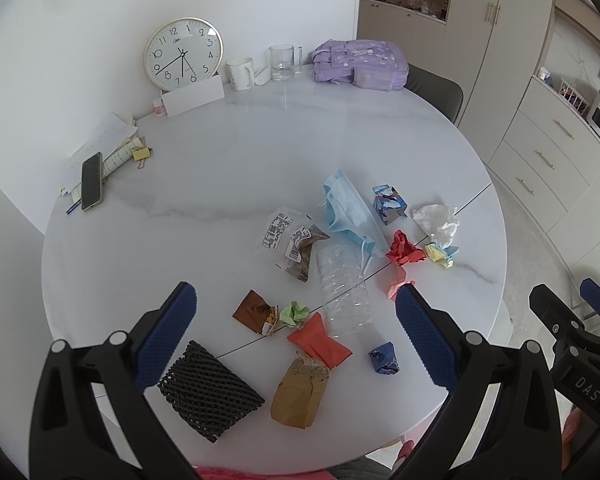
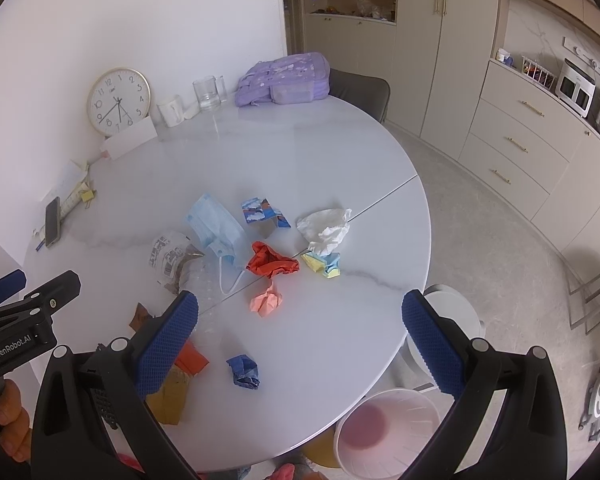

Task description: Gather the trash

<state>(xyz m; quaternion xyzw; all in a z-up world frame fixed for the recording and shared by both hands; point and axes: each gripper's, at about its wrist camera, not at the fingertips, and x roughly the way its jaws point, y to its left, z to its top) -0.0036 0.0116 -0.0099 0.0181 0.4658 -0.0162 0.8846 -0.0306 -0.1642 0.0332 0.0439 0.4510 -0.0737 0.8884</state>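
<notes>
Both tools wide apart, empty, over round white marble bench (image 1: 220, 152) w/ scattered trash.
Crumpled blue paper wad (image 2: 243, 371) lies just ahead of right tool (image 2: 300, 336), nearer than left tool (image 1: 296, 328); white plastic bin (image 2: 388, 432) below bench edge.

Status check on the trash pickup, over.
Left gripper and right gripper open, empty. Trash on table, uncollected. Bin below the edge. Nothing blocking.

Bin (image 2: 388, 432) below table (image 2: 320, 160) edge
</notes>
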